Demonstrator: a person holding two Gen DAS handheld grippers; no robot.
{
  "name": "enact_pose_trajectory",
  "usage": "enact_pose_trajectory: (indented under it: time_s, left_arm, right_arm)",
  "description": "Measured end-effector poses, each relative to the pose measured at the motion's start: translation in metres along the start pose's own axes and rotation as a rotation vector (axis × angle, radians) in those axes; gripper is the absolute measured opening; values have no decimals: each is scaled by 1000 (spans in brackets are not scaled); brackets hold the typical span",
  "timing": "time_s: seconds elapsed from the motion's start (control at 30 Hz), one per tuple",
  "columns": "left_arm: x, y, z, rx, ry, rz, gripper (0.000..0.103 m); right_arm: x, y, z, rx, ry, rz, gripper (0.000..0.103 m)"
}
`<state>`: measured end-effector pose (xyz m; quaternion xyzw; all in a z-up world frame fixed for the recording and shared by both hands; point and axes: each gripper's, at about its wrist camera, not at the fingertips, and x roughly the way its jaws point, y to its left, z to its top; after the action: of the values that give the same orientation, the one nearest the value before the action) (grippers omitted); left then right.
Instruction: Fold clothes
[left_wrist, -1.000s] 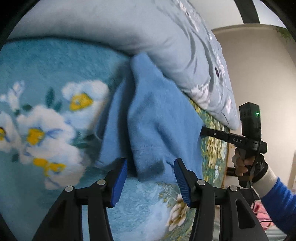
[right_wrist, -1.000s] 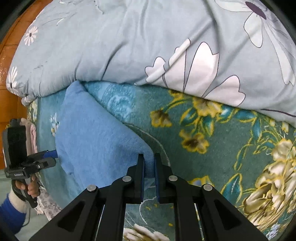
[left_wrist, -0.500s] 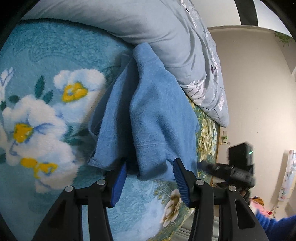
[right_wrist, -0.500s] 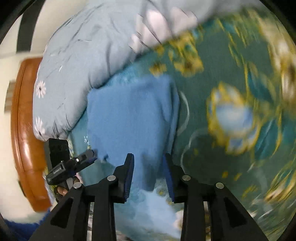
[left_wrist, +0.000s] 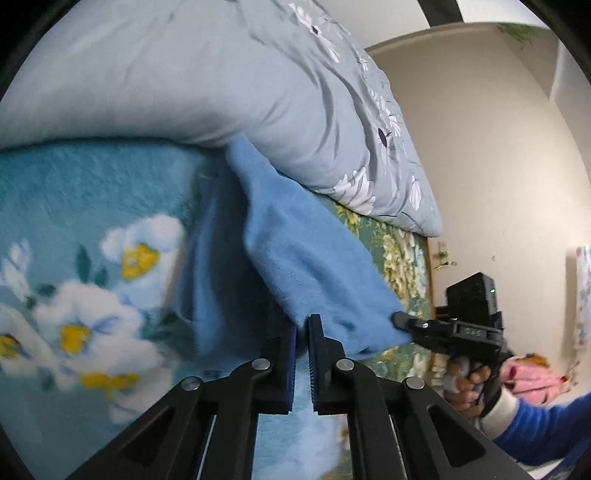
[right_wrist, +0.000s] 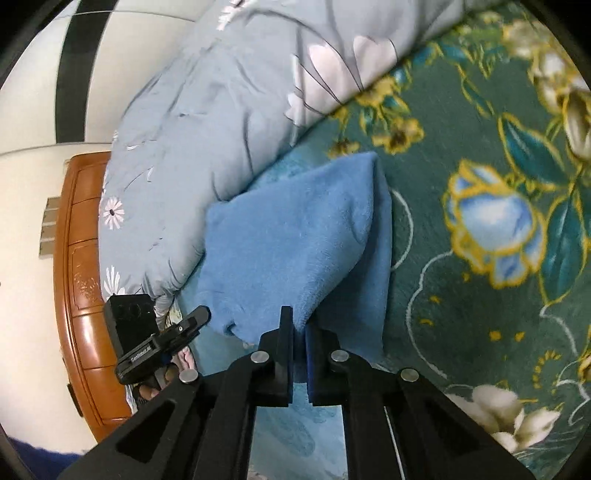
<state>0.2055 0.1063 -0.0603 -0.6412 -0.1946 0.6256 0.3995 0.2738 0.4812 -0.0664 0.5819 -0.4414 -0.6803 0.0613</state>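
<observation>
While both grippers are clamped, the blue fleece garment is pinched at its near hem: left gripper on one corner, right gripper on the other. Garment is lifted off the floral bed cover near the bed's front edge; its far end is tucked against the grey duvet. Lower layers are hidden in shadow under the raised fold. Right hand is partly cut off behind the gripper handle.
</observation>
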Motion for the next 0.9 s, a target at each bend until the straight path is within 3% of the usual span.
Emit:
enact_pose_trajectory:
  time_s: [0.1, 0.23, 0.3, 0.37, 0.43, 0.5, 0.67, 0.8, 0.87, 0.9]
  left_arm:
    - [4, 16, -9, -23, 26, 58, 4]
    - [5, 29, -20, -95, 30, 42, 3]
    - [1, 30, -22, -132, 11, 17, 12]
    - [-1, 29, -20, -150, -7, 3, 28]
    - [0, 25, -16, -155, -14, -18, 52]
    - [3, 21, -13, -157, -17, -36, 55]
    - [28, 18, -14, -160, 47, -12, 56]
    - [28, 12, -16, -169, 17, -32, 52]
    - [26, 7, -16, -155, 2, -37, 34]
    - [25, 5, -15, -147, 1, -37, 19]
  right_arm:
    - [13, -12, -5, 33, 21, -29, 5]
    - [30, -27, -10, 93, 42, -56, 5]
    - [29, -25, -9, 89, 37, -51, 5]
    - [31, -25, -7, 86, 40, -50, 5]
    - [36, -25, -5, 84, 48, -52, 5]
    - [40, -26, -3, 82, 55, -54, 5]
    - [40, -26, -4, 98, 50, -48, 5]
    - [39, -26, -3, 107, 49, -44, 5]
    - [43, -21, -1, 103, 49, -42, 5]
    - [43, -18, -1, 102, 47, -39, 5]
